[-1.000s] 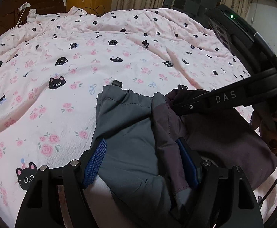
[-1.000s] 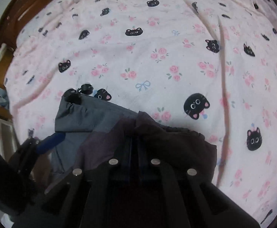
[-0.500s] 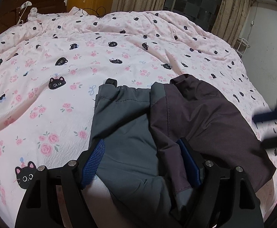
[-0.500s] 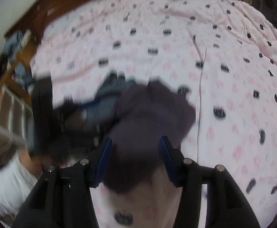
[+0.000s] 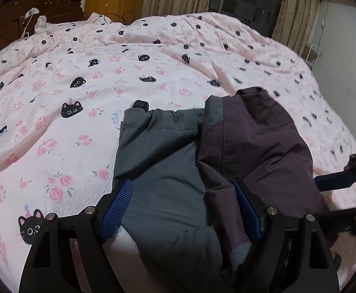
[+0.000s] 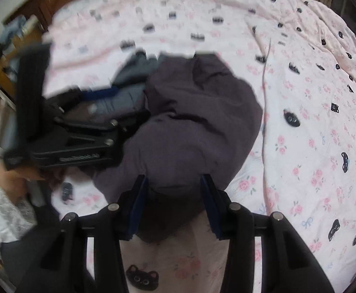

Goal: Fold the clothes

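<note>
A two-tone garment, grey (image 5: pixel 158 161) on the left and dark purple (image 5: pixel 258 141) on the right, lies bunched on the pink quilt. A black cord toggle (image 5: pixel 140 103) sticks out at its far grey corner. My left gripper (image 5: pixel 181 183) is open, its blue pads (image 5: pixel 119 205) wide apart with the near part of the cloth lying between them. My right gripper (image 6: pixel 173 178) is open too, at the near edge of the purple half (image 6: pixel 197 112). It shows at the right edge of the left wrist view (image 5: pixel 337 180). The left gripper (image 6: pixel 80 141) appears blurred in the right wrist view.
The pink quilt (image 5: pixel 80 78) with cat faces and roses covers the whole bed. A dark wooden headboard (image 5: pixel 11 17), a wardrobe and curtains stand behind it. A person's white sleeve (image 6: pixel 4 207) is at the lower left. A small dark object (image 6: pixel 66 190) lies on the quilt.
My right gripper let go of the purple half's far edge, opened and pulled back to the garment's near right side. The purple half now lies flat. The left gripper stayed put.
</note>
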A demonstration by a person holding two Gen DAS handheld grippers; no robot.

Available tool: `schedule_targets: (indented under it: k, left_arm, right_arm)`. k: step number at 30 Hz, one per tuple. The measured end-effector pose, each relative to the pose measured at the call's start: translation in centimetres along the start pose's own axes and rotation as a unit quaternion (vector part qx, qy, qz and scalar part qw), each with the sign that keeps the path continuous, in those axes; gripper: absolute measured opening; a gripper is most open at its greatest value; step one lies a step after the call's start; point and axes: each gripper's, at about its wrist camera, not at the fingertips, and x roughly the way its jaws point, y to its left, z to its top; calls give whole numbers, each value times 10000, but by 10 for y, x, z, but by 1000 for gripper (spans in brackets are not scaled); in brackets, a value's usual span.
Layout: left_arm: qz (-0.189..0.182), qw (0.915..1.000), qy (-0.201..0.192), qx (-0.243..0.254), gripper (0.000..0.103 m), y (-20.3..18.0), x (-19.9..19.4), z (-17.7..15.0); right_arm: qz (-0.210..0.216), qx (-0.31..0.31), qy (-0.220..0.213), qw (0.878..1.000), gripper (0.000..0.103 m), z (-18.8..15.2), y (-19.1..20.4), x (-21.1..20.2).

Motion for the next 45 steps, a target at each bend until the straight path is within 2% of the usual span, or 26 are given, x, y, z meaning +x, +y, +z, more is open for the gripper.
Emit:
schedule_targets:
  k: [1, 2, 4, 6, 9, 12, 15, 19, 26, 31, 34, 36, 40, 45]
  left_arm:
    - [-37, 9999, -62, -84, 79, 2, -5, 0]
    - [-70, 9999, -82, -135, 79, 4, -8, -1]
    - [-109, 9998, -66, -168, 79, 6, -11, -3]
    - [-105, 9998, -22, -146, 79, 7, -8, -3]
    - [-112, 9997, 50, -211, 79, 9, -4, -3]
    - [-74, 9997, 87, -238, 79, 9, -1, -3]
    - [-63, 9996, 109, -235, 79, 9, 1, -3]
    - [-100, 9996, 124, -245, 80, 11, 2, -4]
    - [-165, 9994, 127, -270, 80, 14, 3, -4]
    - [-222, 9992, 126, -307, 80, 16, 3, -3]
    - [-200, 9992, 100, -323, 80, 16, 0, -4]
    - [-153, 9993, 67, -329, 80, 16, -3, -4]
    - [-62, 9993, 4, -371, 80, 17, -10, -5]
    - [17, 9987, -16, -511, 80, 20, -15, -6]
  right_arm:
    - [209, 220, -180, 9994, 52, -3, -6, -10]
    - [496, 558, -380, 9965, 64, -9, -15, -20]
    - [1062, 1274, -770, 9831, 83, -24, -38, -34]
    - [1744, 2047, -947, 9585, 84, -40, -64, -33]
    - [2432, 2869, -779, 9233, 84, -55, -90, -11]
    - [2713, 3109, -665, 9085, 84, -59, -95, 10]
    - [2809, 3149, -630, 9044, 84, -53, -92, 24]
    - [2802, 3140, -586, 9052, 84, -39, -91, 36]
    - [2615, 3115, -477, 9123, 84, -23, -86, 51]
    - [2606, 3167, -458, 9109, 85, -13, -85, 63]
    - [2523, 3038, -367, 9180, 85, -6, -78, 67]
    - [2467, 2957, -333, 9223, 83, -4, -74, 68]
    - [2568, 2952, -349, 9196, 74, -9, -75, 69]
    - [2584, 2944, -358, 9194, 70, -11, -74, 69]
